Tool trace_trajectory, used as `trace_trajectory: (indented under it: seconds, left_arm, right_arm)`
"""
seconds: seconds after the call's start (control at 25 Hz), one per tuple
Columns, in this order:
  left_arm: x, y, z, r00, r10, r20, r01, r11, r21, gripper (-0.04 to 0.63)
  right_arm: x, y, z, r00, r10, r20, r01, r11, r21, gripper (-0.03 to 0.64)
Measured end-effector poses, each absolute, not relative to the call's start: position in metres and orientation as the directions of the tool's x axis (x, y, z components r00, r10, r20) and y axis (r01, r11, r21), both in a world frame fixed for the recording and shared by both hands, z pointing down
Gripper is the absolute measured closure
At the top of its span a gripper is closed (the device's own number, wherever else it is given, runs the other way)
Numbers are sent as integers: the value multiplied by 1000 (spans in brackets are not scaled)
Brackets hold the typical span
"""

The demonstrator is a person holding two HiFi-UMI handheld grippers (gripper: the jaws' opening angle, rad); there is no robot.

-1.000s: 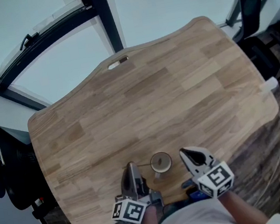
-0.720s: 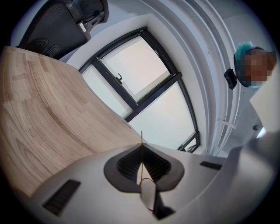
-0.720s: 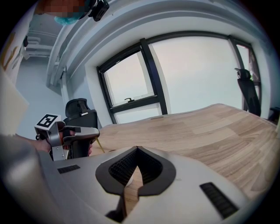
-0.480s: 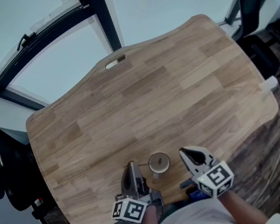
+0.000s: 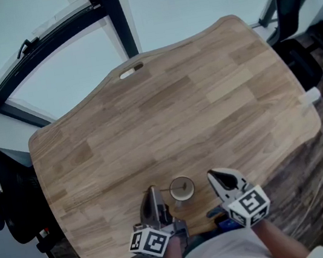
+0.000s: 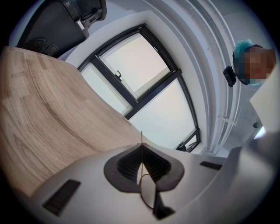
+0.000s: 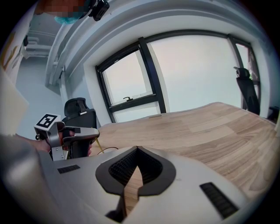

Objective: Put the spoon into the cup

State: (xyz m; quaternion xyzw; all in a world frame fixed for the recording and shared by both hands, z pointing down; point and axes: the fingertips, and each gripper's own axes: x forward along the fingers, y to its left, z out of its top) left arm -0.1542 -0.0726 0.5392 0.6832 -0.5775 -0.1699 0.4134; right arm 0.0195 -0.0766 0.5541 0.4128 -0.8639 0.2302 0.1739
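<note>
A small round cup point(image 5: 182, 188) stands near the wooden table's point(image 5: 195, 107) front edge, between my two grippers. My left gripper point(image 5: 151, 189) sits just left of it, shut on a thin gold spoon point(image 6: 141, 141) whose slim handle pokes out past the closed pads. In the right gripper view the left gripper point(image 7: 94, 133) shows at the left with the spoon point(image 7: 99, 143) slanting down from its tip. My right gripper point(image 5: 214, 175) hovers just right of the cup with its jaws together and nothing between them point(image 7: 137, 151).
A black chair point(image 5: 1, 195) stands off the table's left edge and another chair point(image 5: 288, 6) at the far right. A dark window frame point(image 5: 109, 17) runs behind the table. A slot point(image 5: 133, 70) is cut near the table's far edge.
</note>
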Motion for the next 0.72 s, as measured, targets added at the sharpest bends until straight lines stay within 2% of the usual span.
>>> trace_trajectory:
  seconds: [0.72]
  left_arm:
    - [-144,-75,548,285,-922,260,-650,13,760,592]
  right_arm:
    - [35,-78,565,-585,-631,510,-804,536,-259,620]
